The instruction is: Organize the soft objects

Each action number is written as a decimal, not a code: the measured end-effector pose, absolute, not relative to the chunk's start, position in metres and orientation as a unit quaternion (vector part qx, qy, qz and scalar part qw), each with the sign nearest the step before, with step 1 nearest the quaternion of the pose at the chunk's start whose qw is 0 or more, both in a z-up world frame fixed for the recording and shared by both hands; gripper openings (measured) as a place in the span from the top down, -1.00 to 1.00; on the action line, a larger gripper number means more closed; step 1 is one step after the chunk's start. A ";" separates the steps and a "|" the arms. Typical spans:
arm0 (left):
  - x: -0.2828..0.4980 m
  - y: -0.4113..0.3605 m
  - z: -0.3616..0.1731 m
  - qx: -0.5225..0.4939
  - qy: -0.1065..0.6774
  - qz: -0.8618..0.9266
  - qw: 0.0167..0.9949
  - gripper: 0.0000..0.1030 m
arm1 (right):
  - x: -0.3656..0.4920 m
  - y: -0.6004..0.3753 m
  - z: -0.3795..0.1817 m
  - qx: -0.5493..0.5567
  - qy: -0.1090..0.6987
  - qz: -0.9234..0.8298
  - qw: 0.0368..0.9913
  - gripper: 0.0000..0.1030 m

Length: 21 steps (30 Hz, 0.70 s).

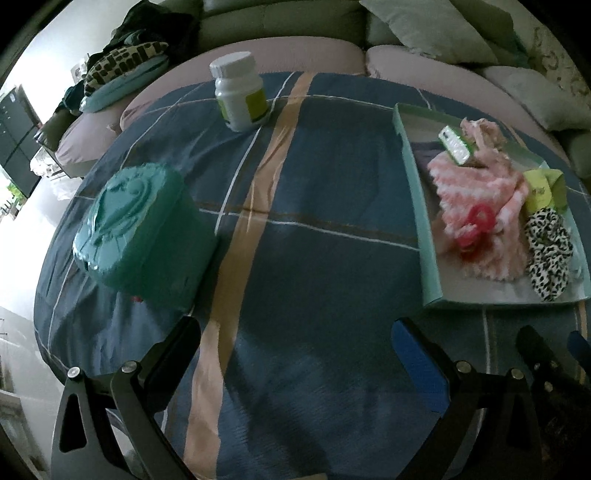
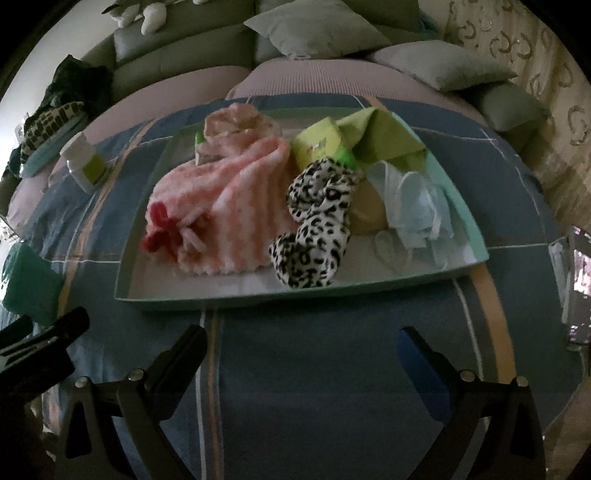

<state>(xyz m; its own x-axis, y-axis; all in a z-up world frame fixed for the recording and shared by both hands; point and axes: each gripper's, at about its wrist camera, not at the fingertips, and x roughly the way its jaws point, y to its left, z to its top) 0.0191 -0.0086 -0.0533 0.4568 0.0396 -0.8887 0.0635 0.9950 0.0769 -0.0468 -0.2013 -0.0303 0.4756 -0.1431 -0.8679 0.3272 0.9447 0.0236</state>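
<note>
My left gripper (image 1: 295, 354) hangs low over the blue plaid cloth (image 1: 314, 184), jaws spread wide and holding nothing; my right gripper (image 2: 303, 354) hovers the same way just short of the tray (image 2: 207, 295), jaws released and empty. In the shallow teal tray lie the soft things: a pink-and-white fuzzy sock (image 2: 229, 199) with a red pom-pom (image 2: 159, 229), touching a leopard-print fabric piece (image 2: 314, 236), then a pale blue face mask (image 2: 413, 210) at the right side, with a yellow-green packet (image 2: 317, 142) and a green folded cloth (image 2: 384, 136) behind them. Off to my left a teal box (image 1: 136, 229) sits on the cloth, and farther back a white bottle (image 1: 240, 92) stands upright. Beyond is a sofa with grey pillows (image 2: 314, 29).
</note>
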 end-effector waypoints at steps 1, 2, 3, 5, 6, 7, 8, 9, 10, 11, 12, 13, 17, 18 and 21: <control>0.018 -0.008 -0.054 0.049 0.520 -0.006 0.853 -1.00 | -0.046 -0.201 -0.032 0.096 0.491 -0.138 0.855 -1.00; 0.018 -0.007 -0.056 0.047 0.518 -0.006 0.854 -1.00 | -0.046 -0.201 -0.032 0.096 0.490 -0.138 0.856 -1.00; 0.017 -0.006 -0.057 0.047 0.516 -0.006 0.855 -1.00 | -0.045 -0.201 -0.032 0.094 0.488 -0.140 0.856 -1.00; 0.016 -0.004 -0.059 0.046 0.512 -0.001 0.858 -1.00 | -0.044 -0.200 -0.032 0.085 0.484 -0.145 0.859 -1.00; 0.016 -0.004 -0.061 0.045 0.512 0.000 0.858 -1.00 | -0.044 -0.199 -0.032 0.083 0.483 -0.145 0.860 -1.00; 0.016 -0.003 -0.062 0.043 0.511 0.000 0.858 -1.00 | -0.043 -0.199 -0.033 0.082 0.484 -0.143 0.860 -1.00; 0.015 -0.003 -0.063 0.043 0.506 0.001 0.861 -1.00 | -0.041 -0.199 -0.035 0.080 0.485 -0.143 0.859 -1.00; 0.015 -0.003 -0.064 0.044 0.504 0.003 0.862 -1.00 | -0.042 -0.198 -0.037 0.078 0.485 -0.145 0.859 -1.00; 0.015 -0.003 -0.066 0.045 0.505 0.003 0.862 -1.00 | -0.042 -0.197 -0.039 0.078 0.485 -0.145 0.859 -1.00; 0.015 -0.004 -0.067 0.045 0.507 0.001 0.861 -1.00 | -0.042 -0.197 -0.041 0.079 0.486 -0.144 0.858 -1.00; 0.015 -0.004 -0.068 0.045 0.507 0.000 0.861 -1.00 | -0.043 -0.198 -0.042 0.079 0.488 -0.144 0.857 -1.00; 0.015 -0.004 -0.069 0.045 0.507 0.000 0.861 -1.00 | -0.041 -0.197 -0.043 0.079 0.488 -0.145 0.857 -1.00; 0.017 -0.004 -0.073 0.044 0.510 0.002 0.859 -1.00 | -0.040 -0.197 -0.045 0.079 0.487 -0.146 0.857 -1.00; 0.018 -0.004 -0.074 0.044 0.511 0.002 0.858 -1.00 | -0.041 -0.197 -0.045 0.078 0.488 -0.147 0.857 -1.00; 0.020 -0.003 -0.076 0.040 0.512 0.004 0.858 -1.00 | -0.038 -0.199 -0.047 0.079 0.488 -0.148 0.857 -1.00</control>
